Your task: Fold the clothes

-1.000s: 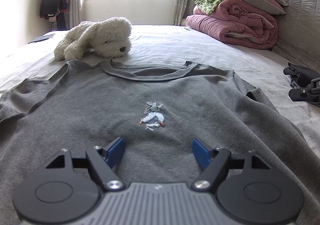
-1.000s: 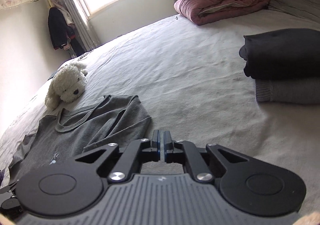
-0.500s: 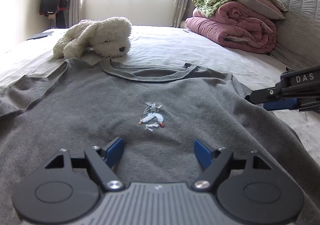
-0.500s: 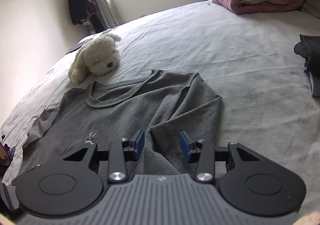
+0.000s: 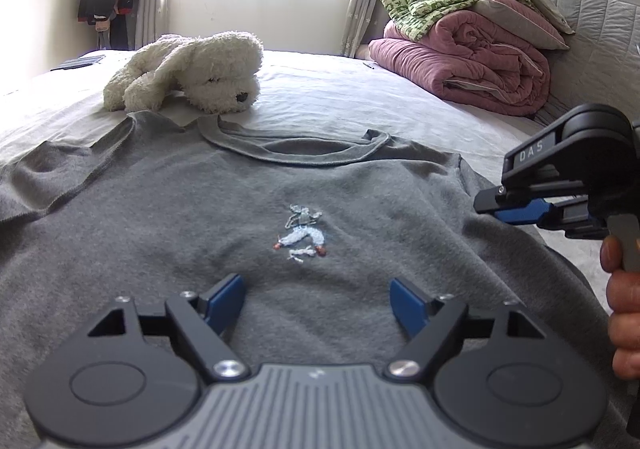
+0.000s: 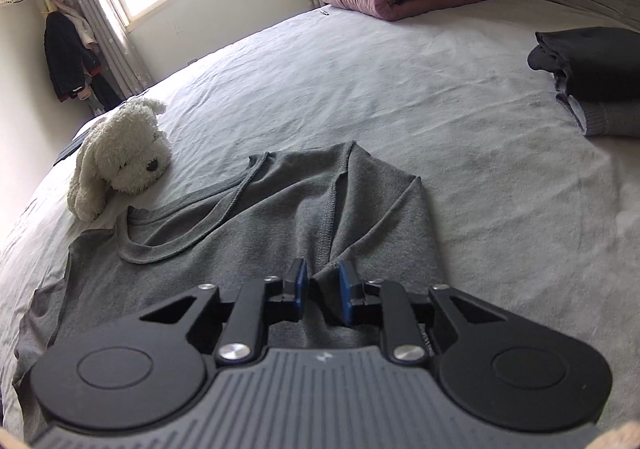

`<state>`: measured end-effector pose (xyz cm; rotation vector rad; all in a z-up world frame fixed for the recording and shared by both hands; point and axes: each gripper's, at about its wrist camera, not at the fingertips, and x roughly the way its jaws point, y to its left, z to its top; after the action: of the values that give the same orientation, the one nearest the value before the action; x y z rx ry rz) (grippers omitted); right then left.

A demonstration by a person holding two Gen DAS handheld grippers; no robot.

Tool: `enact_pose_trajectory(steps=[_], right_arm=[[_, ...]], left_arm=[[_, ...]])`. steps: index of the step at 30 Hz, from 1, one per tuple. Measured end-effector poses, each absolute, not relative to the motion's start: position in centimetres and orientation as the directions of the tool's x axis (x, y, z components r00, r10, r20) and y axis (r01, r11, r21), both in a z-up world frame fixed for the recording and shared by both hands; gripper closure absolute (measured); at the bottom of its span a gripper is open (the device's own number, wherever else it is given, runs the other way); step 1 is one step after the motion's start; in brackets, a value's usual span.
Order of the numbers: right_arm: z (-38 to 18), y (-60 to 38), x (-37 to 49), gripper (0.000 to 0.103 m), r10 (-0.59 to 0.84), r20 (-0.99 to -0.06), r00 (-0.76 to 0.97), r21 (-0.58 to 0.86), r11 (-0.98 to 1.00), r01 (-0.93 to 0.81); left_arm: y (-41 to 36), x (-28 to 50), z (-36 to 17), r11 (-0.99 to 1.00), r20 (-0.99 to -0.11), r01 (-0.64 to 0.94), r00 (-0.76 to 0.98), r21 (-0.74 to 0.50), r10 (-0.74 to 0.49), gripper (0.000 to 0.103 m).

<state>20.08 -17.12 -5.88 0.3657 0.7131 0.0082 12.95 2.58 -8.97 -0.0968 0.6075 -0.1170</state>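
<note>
A grey sweater [image 5: 200,217] lies face up on the bed, with a small embroidered figure [image 5: 302,233] on its chest. My left gripper [image 5: 316,289] hovers low over the lower chest, open, with nothing between its blue pads. In the right wrist view the sweater [image 6: 240,225] has its right sleeve [image 6: 380,217] folded in over the body. My right gripper [image 6: 323,277] is shut on a raised pinch of that sleeve's fabric near the seam. From the left wrist view the right gripper [image 5: 492,207] reaches in from the right edge, held by a hand [image 5: 624,313].
A white plush dog [image 5: 192,69] lies just beyond the collar. Folded quilts [image 5: 472,49] are piled by the padded headboard. A stack of folded dark and grey clothes [image 6: 592,77] sits on the sheet to the right. Bare sheet [image 6: 460,109] lies between sweater and stack.
My right gripper swung left from the bare sheet onto the folded sleeve, opened, then closed on a pinch of fabric. It came further into the left wrist view. The left gripper stayed put.
</note>
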Motion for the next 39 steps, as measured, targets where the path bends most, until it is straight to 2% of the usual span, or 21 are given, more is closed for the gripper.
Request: enact_pose_trajectory(steps=[6,14,22,29,31,34,35,38,39], right_arm=[[-4.6,-19.9,19.4,0.100,0.110,-0.639,0.761,0.292,0.950,0.108],[-3.4,-28.1,19.8,0.100,-0.006,-0.647,0.763,0.233,0.951,0.205],[-4.7,-32.3,19.9,0.100,-0.048,-0.623,0.780,0.210,0.951,0.227],[-7.2,-33.2,21.2,0.100,0.005,-0.613,0.790,0.223,0.960,0.167],[-7.9,-33.5,21.0,0.100,0.018,-0.600,0.800,0.245,0.956,0.163],[-8.5,-33.7,20.6,0.099,0.031,-0.568,0.822,0.261,0.954,0.144],[-8.6,-33.8,20.5,0.099,0.039,-0.561,0.827,0.274,0.951,0.141],[-8.8,-34.5,20.3,0.099,0.071,-0.544,0.836,0.327,0.936,0.133],[-8.9,-34.8,20.3,0.099,0.083,-0.540,0.838,0.346,0.929,0.131]], left_arm=[[2.6,13.1,-8.9,0.989,-0.569,0.081,0.811,-0.125,-0.138,0.022],[2.0,14.4,-8.2,0.994,-0.605,0.066,0.789,-0.090,-0.107,0.022],[1.8,20.8,-5.7,0.989,-0.635,0.087,0.759,-0.119,-0.143,0.029],[0.1,29.5,-4.8,0.980,-0.649,0.188,0.737,-0.071,-0.189,0.031],[-0.1,31.9,-5.2,0.976,-0.670,0.196,0.712,-0.097,-0.210,0.051],[0.3,34.4,-5.8,0.962,-0.688,0.191,0.672,-0.194,-0.272,0.064],[0.9,35.1,-5.9,0.946,-0.680,0.185,0.659,-0.268,-0.321,0.065],[2.2,36.4,-6.3,0.873,-0.637,0.176,0.621,-0.456,-0.458,0.076],[2.6,36.7,-6.4,0.845,-0.620,0.169,0.610,-0.508,-0.494,0.083]])
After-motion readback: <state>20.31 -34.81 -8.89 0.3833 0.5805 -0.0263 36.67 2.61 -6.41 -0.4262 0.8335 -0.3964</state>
